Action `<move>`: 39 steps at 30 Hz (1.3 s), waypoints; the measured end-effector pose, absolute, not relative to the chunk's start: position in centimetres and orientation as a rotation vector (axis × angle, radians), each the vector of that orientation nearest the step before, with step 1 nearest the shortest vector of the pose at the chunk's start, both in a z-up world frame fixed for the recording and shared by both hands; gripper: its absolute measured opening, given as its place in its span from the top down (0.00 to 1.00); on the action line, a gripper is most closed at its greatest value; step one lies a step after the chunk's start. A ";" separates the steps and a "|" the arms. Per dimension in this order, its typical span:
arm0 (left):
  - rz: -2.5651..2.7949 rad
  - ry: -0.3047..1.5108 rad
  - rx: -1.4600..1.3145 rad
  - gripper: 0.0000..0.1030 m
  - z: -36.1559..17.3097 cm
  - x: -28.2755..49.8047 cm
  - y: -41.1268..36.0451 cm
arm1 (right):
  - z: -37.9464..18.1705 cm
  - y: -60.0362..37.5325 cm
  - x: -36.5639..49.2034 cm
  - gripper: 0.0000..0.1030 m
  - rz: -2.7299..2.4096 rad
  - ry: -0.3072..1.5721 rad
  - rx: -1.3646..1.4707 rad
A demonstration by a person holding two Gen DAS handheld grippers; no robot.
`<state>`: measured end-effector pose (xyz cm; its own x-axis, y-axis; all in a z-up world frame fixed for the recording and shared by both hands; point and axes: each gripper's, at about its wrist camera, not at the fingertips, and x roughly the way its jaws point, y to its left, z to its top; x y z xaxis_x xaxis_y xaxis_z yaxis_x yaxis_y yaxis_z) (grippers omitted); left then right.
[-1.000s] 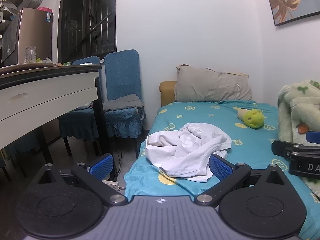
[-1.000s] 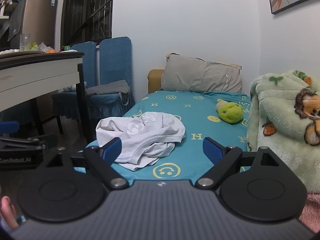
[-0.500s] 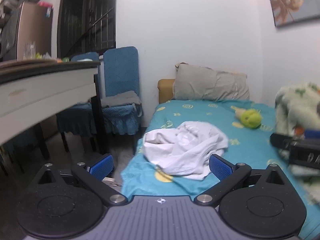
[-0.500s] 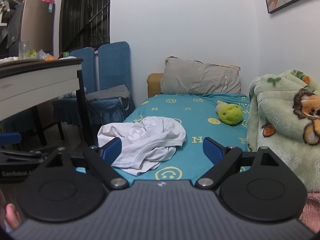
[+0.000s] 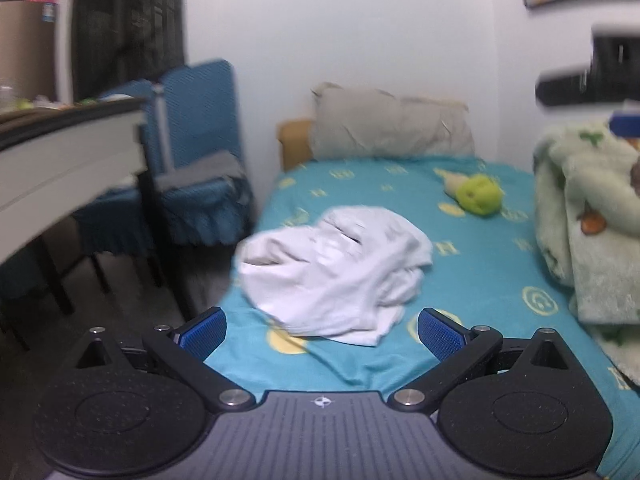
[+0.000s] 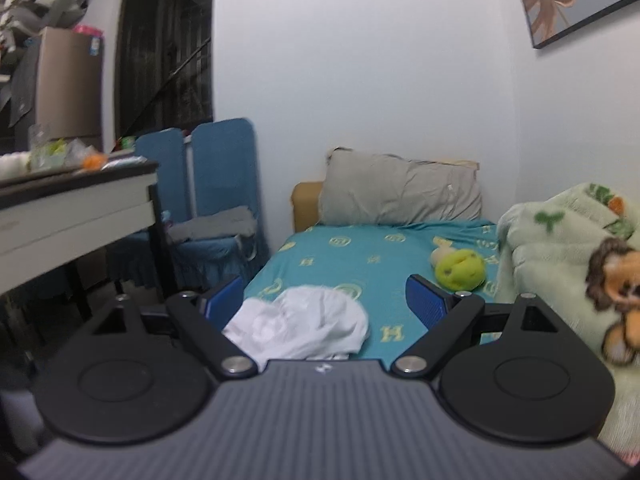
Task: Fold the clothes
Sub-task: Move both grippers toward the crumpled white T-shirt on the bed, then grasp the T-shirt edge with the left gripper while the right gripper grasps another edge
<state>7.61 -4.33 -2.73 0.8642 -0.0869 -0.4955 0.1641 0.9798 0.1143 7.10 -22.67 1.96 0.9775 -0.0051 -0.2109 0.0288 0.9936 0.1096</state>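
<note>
A crumpled white garment (image 5: 336, 268) lies in a heap near the foot of a bed with a teal sheet (image 5: 472, 264). It also shows low in the right wrist view (image 6: 304, 328), partly hidden by the gripper body. My left gripper (image 5: 322, 330) is open and empty, just short of the garment's near edge. My right gripper (image 6: 324, 302) is open and empty, held higher above the bed; it also shows blurred at the upper right of the left wrist view (image 5: 592, 88).
A grey pillow (image 6: 400, 196) leans at the head of the bed. A green plush toy (image 6: 460, 268) lies near it. A bundled green blanket (image 6: 560, 272) fills the bed's right side. A white desk (image 6: 76, 208) and blue chairs (image 6: 216, 200) stand on the left.
The right gripper has risen, so the garment sits lower in its view. The left gripper has shifted right and tilted down toward the garment. Both stay open.
</note>
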 end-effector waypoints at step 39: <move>-0.421 0.302 0.113 0.93 -1.8 14.1 -2.9 | -8.3 -26.2 15.4 0.24 -0.036 0.408 0.287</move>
<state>14.06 -2.86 -1.84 0.8688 -0.3853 -0.3110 0.4187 0.9070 0.0461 15.41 -26.21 -8.29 0.9180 0.0226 -0.3960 0.0922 0.9589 0.2683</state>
